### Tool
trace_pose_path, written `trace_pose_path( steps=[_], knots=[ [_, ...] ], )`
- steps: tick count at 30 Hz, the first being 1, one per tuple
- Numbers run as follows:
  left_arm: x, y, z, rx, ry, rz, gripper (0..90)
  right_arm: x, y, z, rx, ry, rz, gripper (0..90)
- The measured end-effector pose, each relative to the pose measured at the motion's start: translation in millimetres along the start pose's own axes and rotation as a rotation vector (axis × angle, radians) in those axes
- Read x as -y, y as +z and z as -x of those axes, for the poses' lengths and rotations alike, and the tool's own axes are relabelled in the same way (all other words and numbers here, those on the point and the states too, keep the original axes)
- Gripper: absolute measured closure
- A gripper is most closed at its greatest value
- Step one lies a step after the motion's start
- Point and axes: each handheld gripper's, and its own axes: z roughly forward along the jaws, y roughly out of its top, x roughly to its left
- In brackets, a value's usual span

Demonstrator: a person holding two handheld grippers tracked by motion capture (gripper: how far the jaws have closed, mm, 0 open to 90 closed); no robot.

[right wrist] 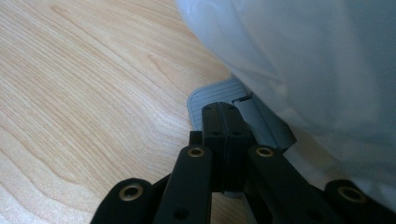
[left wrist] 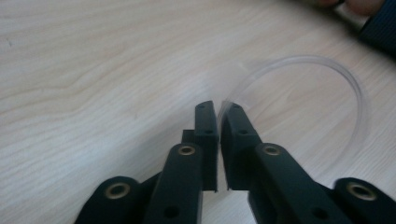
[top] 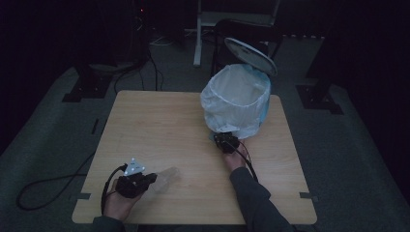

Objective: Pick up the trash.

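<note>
A clear plastic cup (top: 167,177) lies on its side near the front left of the wooden table (top: 154,121). My left gripper (top: 151,178) is shut on its thin rim; in the left gripper view the rim (left wrist: 327,65) curves away from the pinched jaws (left wrist: 218,109). My right gripper (top: 225,140) is shut, with its tips (right wrist: 219,109) resting on the grey ribbed pedal (right wrist: 212,93) of a bin (top: 239,99) lined with a white bag (right wrist: 303,60). The bin's lid (top: 251,54) stands open.
The bin stands at the table's back right. Cables (top: 48,186) run across the dark floor at the left. A chair and a white frame (top: 199,34) stand behind the table. A dark sleeve (left wrist: 380,30) shows at the top right of the left gripper view.
</note>
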Motion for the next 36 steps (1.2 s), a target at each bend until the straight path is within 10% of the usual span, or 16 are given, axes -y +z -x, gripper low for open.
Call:
trace_pose_path(
  steps=[36],
  knots=[
    [-53.1, -4.2, -10.7, -0.069, 0.026, 0.181, 87.3, 1.6, 0.0, 0.4, -0.003, 0.003, 0.012, 90.0]
  ],
)
